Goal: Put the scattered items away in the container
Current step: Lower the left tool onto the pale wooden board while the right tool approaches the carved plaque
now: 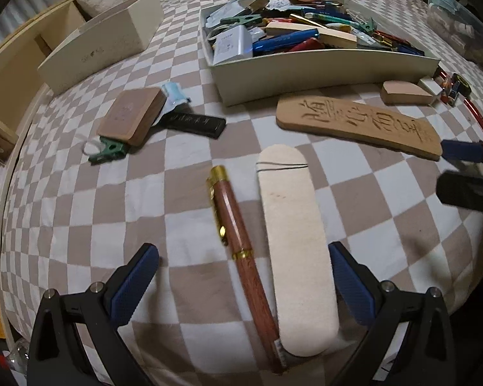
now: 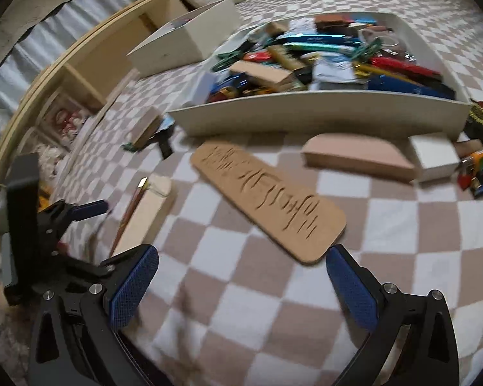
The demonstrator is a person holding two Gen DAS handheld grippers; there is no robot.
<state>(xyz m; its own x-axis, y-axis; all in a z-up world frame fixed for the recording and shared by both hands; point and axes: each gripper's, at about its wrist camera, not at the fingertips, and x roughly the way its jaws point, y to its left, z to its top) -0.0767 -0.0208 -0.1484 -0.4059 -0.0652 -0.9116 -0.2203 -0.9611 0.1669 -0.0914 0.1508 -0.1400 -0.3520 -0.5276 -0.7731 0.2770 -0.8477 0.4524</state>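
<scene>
Both jaws released, glossy wooden pen [image 1: 238, 251] beside fuzzy cream sleeve [image 1: 293, 241], carved plank [image 2: 267, 199]

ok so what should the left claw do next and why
Probably lower the left claw and shut it on the wooden pen. It is open, and the pen lies on the checked cloth between its fingers, beside the cream felt sleeve. The container sits straight ahead for the drop.

Your upper left shows a wooden shelf unit [image 1: 22, 64] beside the checkered bedspread [image 1: 112, 199]. An empty cream box lid [image 1: 103, 38] sits on the bedspread there. A clear plastic tub [image 1: 460, 22] occupies the upper right.
</scene>
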